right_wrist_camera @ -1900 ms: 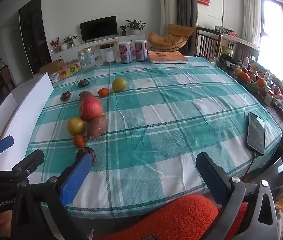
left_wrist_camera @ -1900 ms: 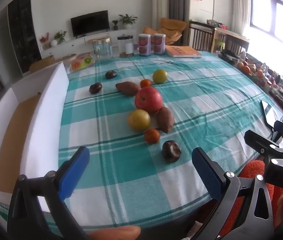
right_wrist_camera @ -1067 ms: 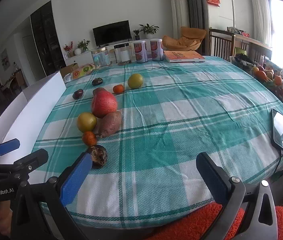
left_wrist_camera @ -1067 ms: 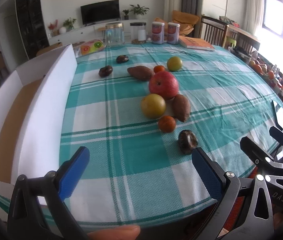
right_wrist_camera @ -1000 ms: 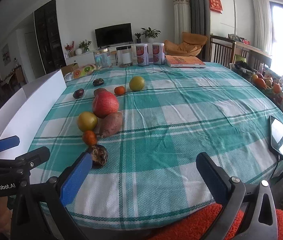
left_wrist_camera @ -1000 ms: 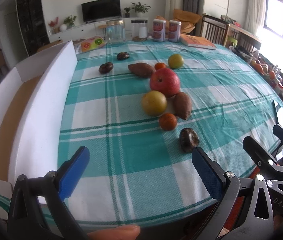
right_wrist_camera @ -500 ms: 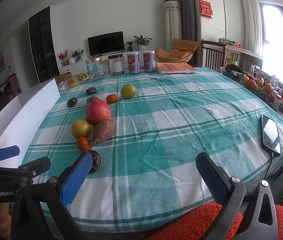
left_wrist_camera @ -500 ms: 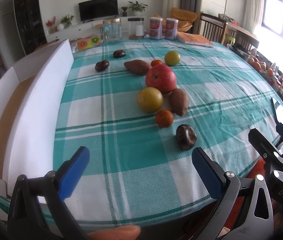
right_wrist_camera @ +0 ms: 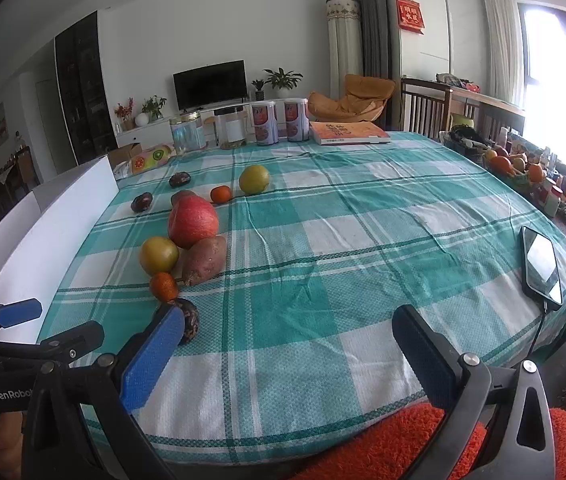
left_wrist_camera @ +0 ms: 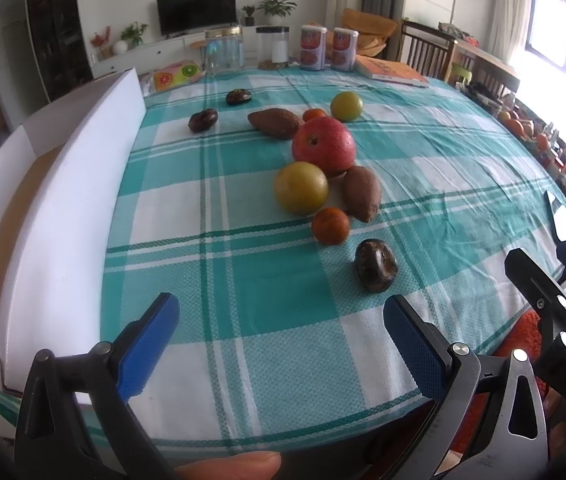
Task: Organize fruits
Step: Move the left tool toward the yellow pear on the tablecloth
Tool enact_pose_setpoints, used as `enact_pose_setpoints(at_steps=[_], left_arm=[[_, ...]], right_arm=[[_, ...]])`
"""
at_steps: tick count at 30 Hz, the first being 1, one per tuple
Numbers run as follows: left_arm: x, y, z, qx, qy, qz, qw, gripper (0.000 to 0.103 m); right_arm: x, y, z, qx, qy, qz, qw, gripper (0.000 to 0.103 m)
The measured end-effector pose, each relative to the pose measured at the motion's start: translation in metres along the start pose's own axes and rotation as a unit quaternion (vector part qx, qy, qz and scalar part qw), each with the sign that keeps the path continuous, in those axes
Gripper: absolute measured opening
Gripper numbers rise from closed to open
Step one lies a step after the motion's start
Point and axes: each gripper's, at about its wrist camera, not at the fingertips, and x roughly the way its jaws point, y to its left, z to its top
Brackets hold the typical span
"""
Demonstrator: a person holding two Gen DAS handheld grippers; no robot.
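Fruits lie in a loose line on the teal checked tablecloth [left_wrist_camera: 267, 292]: a red apple [left_wrist_camera: 324, 145], a yellow fruit [left_wrist_camera: 301, 188], a brown oval fruit [left_wrist_camera: 361, 193], a small orange [left_wrist_camera: 330, 225], a dark fruit [left_wrist_camera: 376, 265] nearest me, and further back another brown fruit [left_wrist_camera: 274, 122], two dark fruits and a yellow-green one [left_wrist_camera: 346, 106]. My left gripper [left_wrist_camera: 279, 336] is open and empty over the near table edge. My right gripper [right_wrist_camera: 287, 352] is open and empty, its left finger beside the dark fruit [right_wrist_camera: 189, 320].
A white cardboard box [left_wrist_camera: 63, 200] stands open along the table's left edge. Jars, two cans [right_wrist_camera: 279, 120] and a book [right_wrist_camera: 347, 133] stand at the far edge. A phone [right_wrist_camera: 541, 266] with a cable lies near the right edge. An orange cushion [right_wrist_camera: 383, 444] sits below.
Both grippers have drifted slightly over the near table edge; the views shifted a little. Both stay open and no fruit has moved.
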Motion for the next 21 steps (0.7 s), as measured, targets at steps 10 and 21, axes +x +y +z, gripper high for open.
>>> enact_pose_setpoints(at_steps=[10,21], left_arm=[[0.008,0.001,-0.004,-0.003,0.017,0.000,0.9998,0.102],[0.022,0.008,-0.008,-0.017,0.044,-0.001,0.9989,0.102]], right_arm=[[0.001,0.001,0.001,0.001,0.002,0.002,1.000,0.103],[0.003,0.001,0.001,0.002,0.004,0.003,1.000,0.103]])
